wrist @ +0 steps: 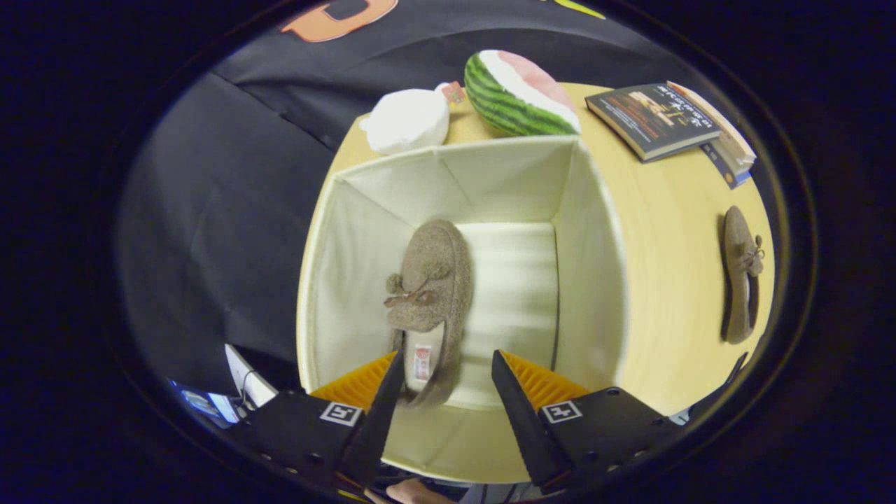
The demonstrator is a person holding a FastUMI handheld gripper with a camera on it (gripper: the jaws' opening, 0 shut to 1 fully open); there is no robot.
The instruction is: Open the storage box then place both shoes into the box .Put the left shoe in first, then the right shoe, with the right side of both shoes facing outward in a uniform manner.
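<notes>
We see one fuzzy brown slipper (428, 294) lying inside the square cream fabric box (595, 280), another (740, 280) on the wooden tabletop (672, 294); our fingers (448, 392) spread wide, holding nothing.

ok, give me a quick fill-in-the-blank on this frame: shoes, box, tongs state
1. One brown shoe lies inside the open ____, against its left wall.
2. The other shoe lies on the ____, right of the storage box.
3. The tongs hover above the box with fingers ____, holding nothing.
4. Beyond the box sits a toy slice of ____, beside a white pouch.

Missing words: storage box; table; open; watermelon
</notes>
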